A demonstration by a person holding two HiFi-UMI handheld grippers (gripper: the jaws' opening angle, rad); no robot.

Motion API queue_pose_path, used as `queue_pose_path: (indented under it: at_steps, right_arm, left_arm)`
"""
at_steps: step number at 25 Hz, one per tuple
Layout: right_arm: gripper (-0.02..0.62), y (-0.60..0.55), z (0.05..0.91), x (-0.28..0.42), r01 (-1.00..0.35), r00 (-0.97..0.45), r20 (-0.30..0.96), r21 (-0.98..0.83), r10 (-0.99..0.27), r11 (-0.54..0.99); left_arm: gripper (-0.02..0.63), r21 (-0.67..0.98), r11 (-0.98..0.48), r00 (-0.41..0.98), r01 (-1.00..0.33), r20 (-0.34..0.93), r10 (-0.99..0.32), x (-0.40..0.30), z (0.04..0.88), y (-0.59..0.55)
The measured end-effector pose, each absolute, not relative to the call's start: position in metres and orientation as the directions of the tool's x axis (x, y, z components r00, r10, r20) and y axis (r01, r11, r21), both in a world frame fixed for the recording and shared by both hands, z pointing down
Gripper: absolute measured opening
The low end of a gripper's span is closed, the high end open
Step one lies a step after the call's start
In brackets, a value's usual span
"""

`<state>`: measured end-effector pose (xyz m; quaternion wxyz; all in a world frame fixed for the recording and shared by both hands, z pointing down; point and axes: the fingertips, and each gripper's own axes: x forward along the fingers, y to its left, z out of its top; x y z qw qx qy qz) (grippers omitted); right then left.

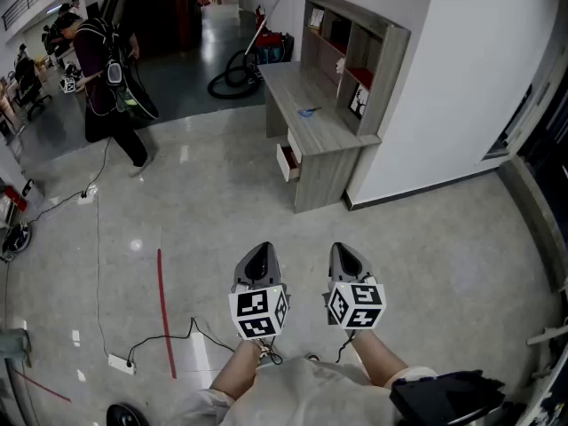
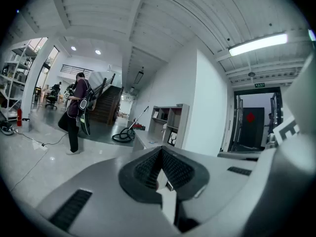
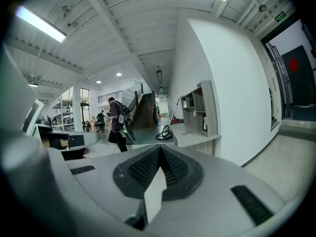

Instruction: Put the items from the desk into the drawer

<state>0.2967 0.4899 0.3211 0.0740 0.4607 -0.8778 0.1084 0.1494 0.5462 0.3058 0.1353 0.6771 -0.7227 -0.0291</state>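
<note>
Far off and hard to make out: small blue item [image 1: 307,112] lying on the worktop [image 1: 321,136], near a drawer [image 1: 287,161] pulled partly open, inside hidden. Left tongs [image 1: 258,254] and right tongs [image 1: 344,254] both pressed together, holding nothing, well apart from the worktop.

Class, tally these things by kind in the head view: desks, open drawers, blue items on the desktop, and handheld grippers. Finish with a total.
desk: 1
open drawer: 1
blue item on the desktop: 1
grippers, left gripper and right gripper: 2
total: 5
</note>
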Motion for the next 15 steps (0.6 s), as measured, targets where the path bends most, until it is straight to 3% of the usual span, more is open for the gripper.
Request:
queue_pose_path:
  at_steps: [15]
  right_arm:
    - [-0.002, 0.460, 0.328, 0.269, -0.849, -0.528, 0.228, -0.146, -0.818, 0.507]
  left_arm:
    - [-0.003, 0.251, 0.081, -0.041, -0.965, 0.160, -0.986, 0.102, 0.318, 0.519]
